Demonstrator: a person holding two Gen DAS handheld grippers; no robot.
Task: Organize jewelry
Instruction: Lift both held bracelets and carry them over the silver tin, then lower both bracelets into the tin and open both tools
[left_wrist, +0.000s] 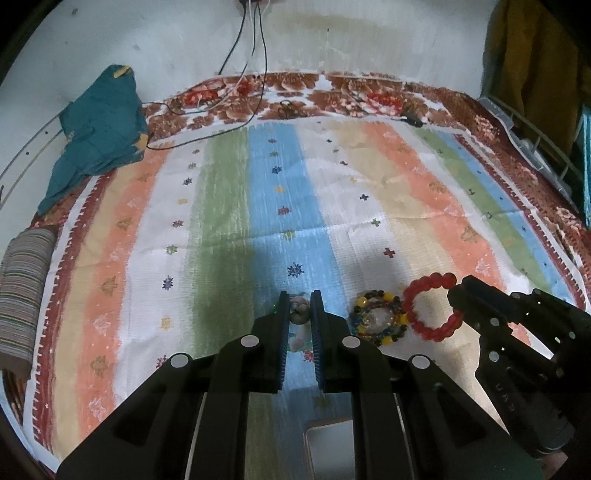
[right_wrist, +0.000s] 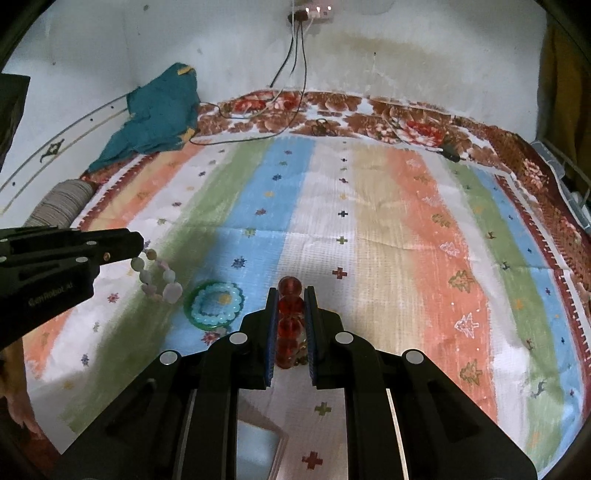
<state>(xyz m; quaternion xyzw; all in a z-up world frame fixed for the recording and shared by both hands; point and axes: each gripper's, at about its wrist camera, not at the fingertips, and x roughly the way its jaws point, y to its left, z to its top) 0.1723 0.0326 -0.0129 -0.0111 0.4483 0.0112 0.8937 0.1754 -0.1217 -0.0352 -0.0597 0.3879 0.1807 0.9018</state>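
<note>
My left gripper (left_wrist: 300, 299) is shut on a pale pink and white bead bracelet (left_wrist: 300, 312), which hangs from it above the cloth in the right wrist view (right_wrist: 159, 278). My right gripper (right_wrist: 291, 295) is shut on a red bead bracelet (right_wrist: 290, 317); in the left wrist view the red ring (left_wrist: 430, 306) hangs from its tips. A multicoloured bead bracelet (left_wrist: 378, 319) lies on the striped cloth (left_wrist: 258, 184) between the grippers. A green ring with a light blue bead bracelet inside it (right_wrist: 214, 303) lies on the cloth below the pale bracelet.
A teal garment (left_wrist: 99, 125) lies at the far left. A striped roll (left_wrist: 22, 291) sits at the left edge. Cables (left_wrist: 255, 74) run down the wall onto the bed. A box corner (left_wrist: 332, 443) shows under my grippers. A wire rack (left_wrist: 535, 140) stands at the right.
</note>
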